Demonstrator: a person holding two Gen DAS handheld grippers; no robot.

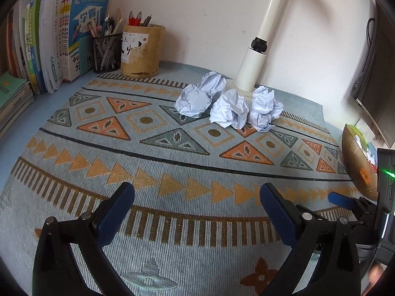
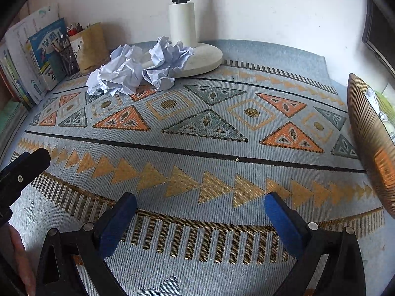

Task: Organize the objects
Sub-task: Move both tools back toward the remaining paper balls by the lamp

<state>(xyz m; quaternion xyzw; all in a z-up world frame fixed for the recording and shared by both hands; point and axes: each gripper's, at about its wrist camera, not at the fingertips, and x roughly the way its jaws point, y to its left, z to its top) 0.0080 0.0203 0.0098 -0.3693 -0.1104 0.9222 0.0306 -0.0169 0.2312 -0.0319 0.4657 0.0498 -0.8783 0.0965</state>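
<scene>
Crumpled paper balls [image 1: 228, 104] huddle against the lamp base [image 2: 205, 58], so with both my left gripper [image 1: 197, 197] and right gripper [image 2: 200, 207] spread empty, I risk nudging neighbours away.

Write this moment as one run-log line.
left claw: open, empty | right claw: open, empty | paper balls: by lamp base | bin: right edge

Home study desk: schoolbooks [image 1: 74, 37], pen holders [image 1: 107, 53], lamp [image 1: 254, 66].
</scene>
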